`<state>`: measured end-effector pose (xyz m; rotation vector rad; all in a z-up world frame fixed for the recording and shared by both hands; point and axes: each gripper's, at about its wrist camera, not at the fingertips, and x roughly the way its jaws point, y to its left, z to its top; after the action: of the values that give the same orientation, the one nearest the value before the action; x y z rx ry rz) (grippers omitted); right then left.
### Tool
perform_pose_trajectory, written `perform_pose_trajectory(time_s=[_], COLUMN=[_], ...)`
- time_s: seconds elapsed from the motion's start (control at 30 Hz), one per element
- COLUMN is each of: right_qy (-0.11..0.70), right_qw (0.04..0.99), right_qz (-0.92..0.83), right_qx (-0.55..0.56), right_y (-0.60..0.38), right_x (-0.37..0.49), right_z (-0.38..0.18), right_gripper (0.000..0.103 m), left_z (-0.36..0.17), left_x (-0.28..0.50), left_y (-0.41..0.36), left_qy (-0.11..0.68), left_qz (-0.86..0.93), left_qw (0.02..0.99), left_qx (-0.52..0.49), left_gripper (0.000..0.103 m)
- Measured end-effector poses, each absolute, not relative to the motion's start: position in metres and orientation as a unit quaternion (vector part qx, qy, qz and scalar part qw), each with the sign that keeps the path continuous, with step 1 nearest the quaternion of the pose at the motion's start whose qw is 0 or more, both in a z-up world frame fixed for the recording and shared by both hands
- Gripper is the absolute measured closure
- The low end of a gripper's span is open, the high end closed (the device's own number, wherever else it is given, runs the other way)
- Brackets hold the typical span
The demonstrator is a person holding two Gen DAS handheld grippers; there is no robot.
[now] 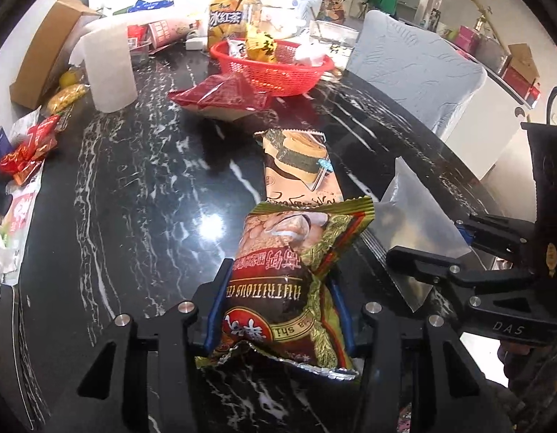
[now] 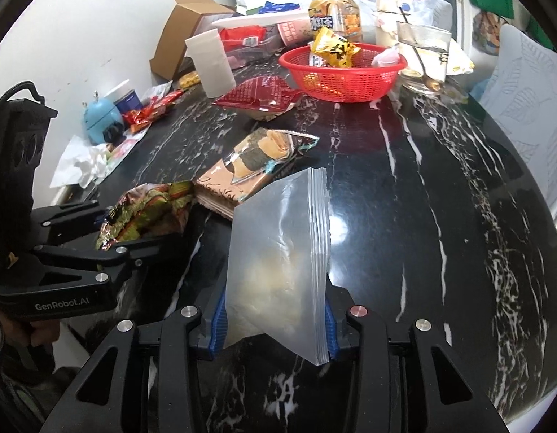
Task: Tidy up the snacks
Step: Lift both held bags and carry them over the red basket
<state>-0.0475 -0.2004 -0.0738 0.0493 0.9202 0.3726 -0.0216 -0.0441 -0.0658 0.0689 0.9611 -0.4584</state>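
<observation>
The left gripper (image 1: 278,288) has its jaws clamped on a green-and-brown peanut snack packet (image 1: 296,270), which is lifted above the black marbled desk (image 1: 134,198) with its crimped far edge pointing toward the basket. The right gripper (image 2: 275,321) has its jaws closed on the lower part of a frosted zip bag (image 2: 278,252), held upright with its ribbed zip strip along the right edge. The two grippers are side by side at the near edge of the desk, the zip bag just right of the peanut packet.

Directly beyond the held packet, a brown seaweed-cracker packet (image 1: 300,166) lies flat on the desk, its near end almost under the packet's far edge. Farther on, a dark red snack bag (image 1: 224,97) lies just in front of a red mesh basket (image 1: 271,68) that holds a yellow packet (image 1: 260,45). A paper-towel roll (image 1: 109,68) stands to the left of the basket, near the desk's cluttered left edge.

Between that clutter and the line of packets runs a wide bare stretch of desk. In the right wrist view the whole right half of the desk is likewise bare out to its curved rim (image 2: 531,216).
</observation>
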Motion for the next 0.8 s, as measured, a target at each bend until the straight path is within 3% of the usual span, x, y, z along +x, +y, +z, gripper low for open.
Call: perform_pose_trajectory(time_s=[0.8], right_qy=[0.406], right_qw=[0.893], right_qz=[0.182], right_qx=[0.061], right_y=[-0.217], right_x=[-0.078], right_z=[-0.055], right_gripper=[0.063], left_z=[-0.037], left_x=[-0.04], left_y=[-0.055], left_qy=[0.425], left_qz=[-0.258], left_qw=[0.867], left_qx=[0.03], left_gripper=[0.055])
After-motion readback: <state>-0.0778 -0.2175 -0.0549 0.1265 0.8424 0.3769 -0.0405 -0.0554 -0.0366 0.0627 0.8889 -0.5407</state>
